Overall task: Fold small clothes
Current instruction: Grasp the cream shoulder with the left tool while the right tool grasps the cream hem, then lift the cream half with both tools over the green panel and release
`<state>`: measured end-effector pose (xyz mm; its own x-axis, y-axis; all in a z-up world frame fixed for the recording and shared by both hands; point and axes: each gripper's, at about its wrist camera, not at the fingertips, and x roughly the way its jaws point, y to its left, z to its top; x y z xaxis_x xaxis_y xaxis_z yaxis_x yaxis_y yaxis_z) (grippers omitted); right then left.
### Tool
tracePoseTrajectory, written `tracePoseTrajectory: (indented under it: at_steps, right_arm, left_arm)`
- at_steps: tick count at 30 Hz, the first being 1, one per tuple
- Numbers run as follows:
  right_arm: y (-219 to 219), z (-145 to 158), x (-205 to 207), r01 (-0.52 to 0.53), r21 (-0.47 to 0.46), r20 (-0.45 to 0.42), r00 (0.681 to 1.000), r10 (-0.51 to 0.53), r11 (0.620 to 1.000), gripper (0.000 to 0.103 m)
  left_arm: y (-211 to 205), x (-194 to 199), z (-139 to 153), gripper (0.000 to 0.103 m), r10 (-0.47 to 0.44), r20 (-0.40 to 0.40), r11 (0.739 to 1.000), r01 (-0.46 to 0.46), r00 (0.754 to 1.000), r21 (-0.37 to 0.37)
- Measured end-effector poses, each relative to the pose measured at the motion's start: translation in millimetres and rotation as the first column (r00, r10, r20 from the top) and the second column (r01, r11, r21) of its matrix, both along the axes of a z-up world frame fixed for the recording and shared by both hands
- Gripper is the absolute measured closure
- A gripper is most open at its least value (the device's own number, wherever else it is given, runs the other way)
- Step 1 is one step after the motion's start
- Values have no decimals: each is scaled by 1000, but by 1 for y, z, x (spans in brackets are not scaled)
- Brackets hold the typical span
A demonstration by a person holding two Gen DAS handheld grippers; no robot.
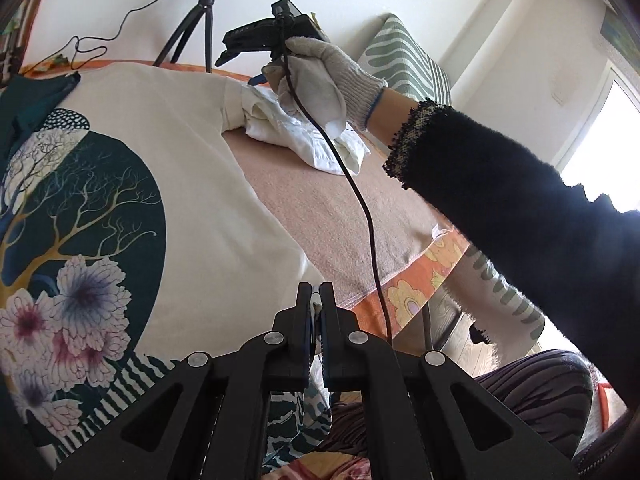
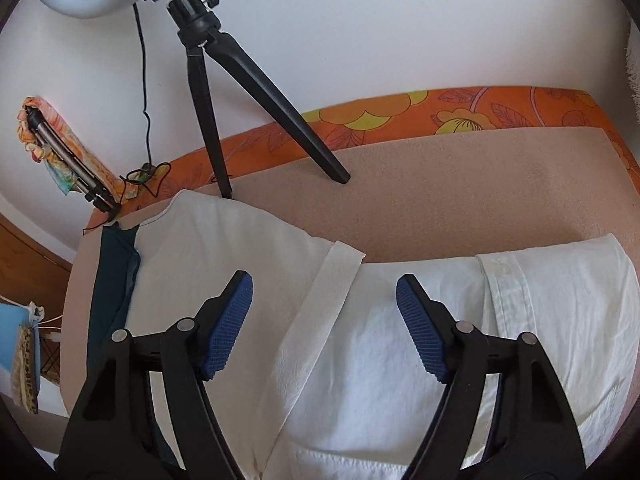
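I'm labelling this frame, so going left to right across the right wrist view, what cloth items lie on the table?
Teal garment → cream T-shirt → white button shirt.

Cream T-shirt (image 1: 192,168), teal disc print with gold tree and pink-purple flowers; white shirt (image 2: 400,360); beige blanket (image 2: 460,192), orange floral border; black sleeve (image 1: 500,208); blue-padded right gripper (image 2: 324,320).

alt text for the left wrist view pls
The left gripper is shut on the hem of a cream printed T-shirt spread on a tan blanket. Beyond, a gloved hand lowers the right gripper onto a white shirt.
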<state>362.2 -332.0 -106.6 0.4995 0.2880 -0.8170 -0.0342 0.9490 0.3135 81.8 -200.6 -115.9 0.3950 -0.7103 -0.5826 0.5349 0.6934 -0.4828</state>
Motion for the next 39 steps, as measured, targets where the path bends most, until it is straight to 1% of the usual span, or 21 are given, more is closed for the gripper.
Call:
tracePoseTrajectory:
  at_steps: [2, 4, 5, 6, 7, 8, 9, 10, 11, 12, 13, 18, 24, 28, 31, 34, 37, 39]
  right_arm:
    - [1, -10, 10, 1, -3, -20, 1000, -1, 1000, 27]
    - [1, -13, 14, 5, 11, -21, 1000, -5, 1000, 28]
    - [2, -14, 16, 2, 22, -23, 1000, -1, 1000, 33]
    - [2, -14, 18, -3, 32, -29, 1000, 4, 999, 41]
    - [3, -15, 19, -3, 32, -37, 999, 4, 999, 46]
    - [5, -15, 21, 1, 25, -42, 999, 0, 1000, 54]
    - [7, -15, 22, -1, 11, -47, 999, 2, 1000, 64]
    - [10, -15, 22, -3, -10, -49, 999, 3, 1000, 72]
    - [13, -14, 21, -7, -23, -49, 999, 6, 1000, 85]
    - [16, -11, 21, -9, -31, -45, 999, 7, 999, 91]
    - [19, -9, 20, -8, -40, -39, 999, 6, 999, 93]
    - [41, 16, 19, 1, -87, -6, 1000, -2, 996, 97]
    - [90, 58, 11, -25, -217, 32, 999, 33, 976, 97]
    - [139, 81, 4, -52, -329, 56, 996, 74, 943, 97]
    - [180, 91, -1, -70, -417, 65, 992, 106, 906, 97]
    - [222, 94, -6, -104, -485, 65, 986, 154, 869, 97]
    - [262, 89, -9, -139, -522, 54, 979, 196, 841, 97]
    - [286, 83, -8, -162, -544, 41, 975, 219, 823, 97]
  left_arm:
    - [2, 2, -3, 101, -2, -16, 1000, 2, 1000, -12]
    - [2, 3, -6, 101, -1, -24, 1000, 1, 1000, -20]
    - [2, 4, -7, 101, -3, -29, 1000, 3, 1000, -26]
    - [2, 4, -9, 101, -5, -33, 1000, 4, 999, -31]
    - [2, 3, -10, 101, -4, -35, 999, 2, 999, -35]
    - [2, 3, -12, 101, -3, -37, 999, 1, 999, -39]
    - [3, 4, -13, 101, -1, -40, 999, -1, 999, -40]
    - [3, 4, -14, 101, 3, -40, 999, -5, 999, -42]
    - [4, 3, -14, 101, 7, -39, 999, -9, 999, -45]
    - [6, 2, -15, 101, 11, -39, 999, -13, 999, -52]
    - [8, 1, -14, 101, 17, -39, 998, -19, 999, -61]
    - [26, -2, -11, 101, 57, -38, 993, -60, 998, -99]
    - [56, -9, -7, 101, 129, -31, 983, -132, 991, -128]
    - [77, -21, -3, 101, 173, -16, 974, -173, 985, -144]
    - [91, -33, -1, 101, 200, -5, 969, -199, 980, -148]
    - [106, -41, -3, 101, 232, -5, 961, -230, 973, -152]
    - [123, -47, -6, 101, 260, -13, 954, -259, 965, -149]
    - [127, -51, -9, 101, 274, -17, 951, -273, 962, -148]
